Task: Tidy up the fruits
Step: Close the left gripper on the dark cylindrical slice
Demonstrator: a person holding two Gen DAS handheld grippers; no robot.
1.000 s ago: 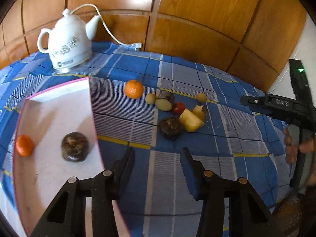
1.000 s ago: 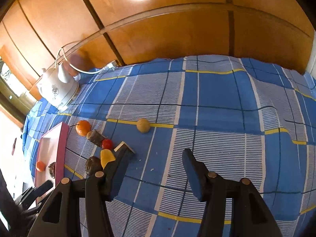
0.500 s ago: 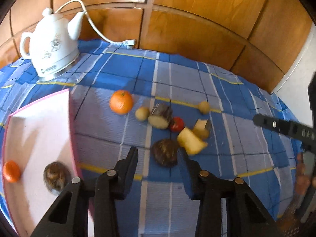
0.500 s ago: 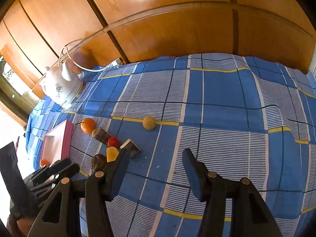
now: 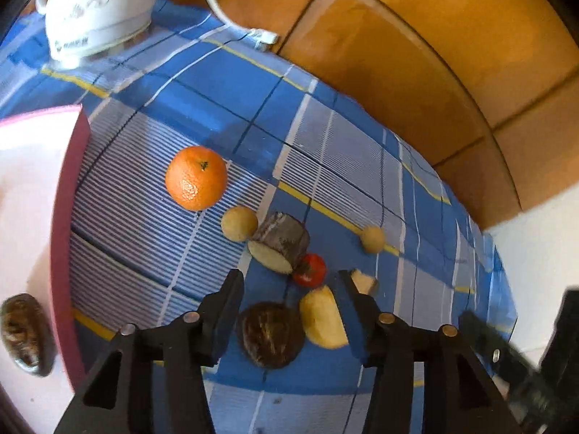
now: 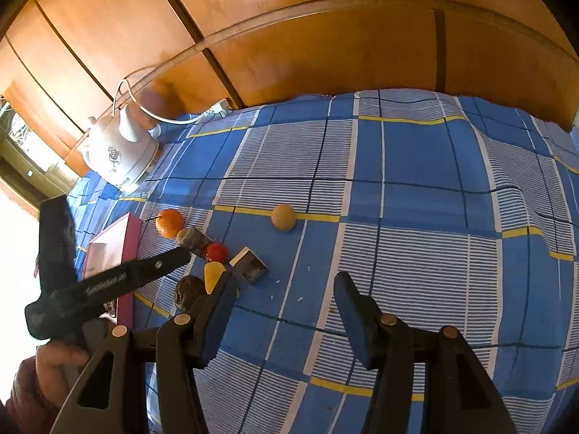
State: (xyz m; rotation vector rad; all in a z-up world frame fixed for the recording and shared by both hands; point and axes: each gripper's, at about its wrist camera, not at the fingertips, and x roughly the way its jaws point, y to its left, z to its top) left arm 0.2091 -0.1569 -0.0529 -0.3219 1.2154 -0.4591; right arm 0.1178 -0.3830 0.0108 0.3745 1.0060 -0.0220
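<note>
My left gripper [image 5: 289,278] hangs over a cluster of fruit on the blue checked cloth, its jaws opening. A dark brown round fruit [image 5: 269,340] and a yellow piece [image 5: 322,318] lie between its fingers, untouched by the pads. Just beyond sit a red tomato [image 5: 309,269], a cut dark-skinned chunk [image 5: 278,244], a small tan ball [image 5: 239,223] and an orange [image 5: 196,178]. A second tan ball [image 5: 372,238] lies apart to the right. My right gripper [image 6: 286,282] stands open over bare cloth, right of the cluster. The lone tan ball [image 6: 284,217] lies ahead of it.
A pink-rimmed white tray [image 5: 67,217] lies left of the fruit with a dark brown fruit [image 5: 21,332] in it. A white kettle [image 5: 94,11] with its cord stands at the back left by the wooden wall. A small wedge [image 5: 363,282] lies by the right finger.
My left gripper has moved from over the tray's edge rightwards and down to the cluster, so the dark fruit now lies between its fingers. Its jaws narrowed, then widened. The right gripper stayed still.
</note>
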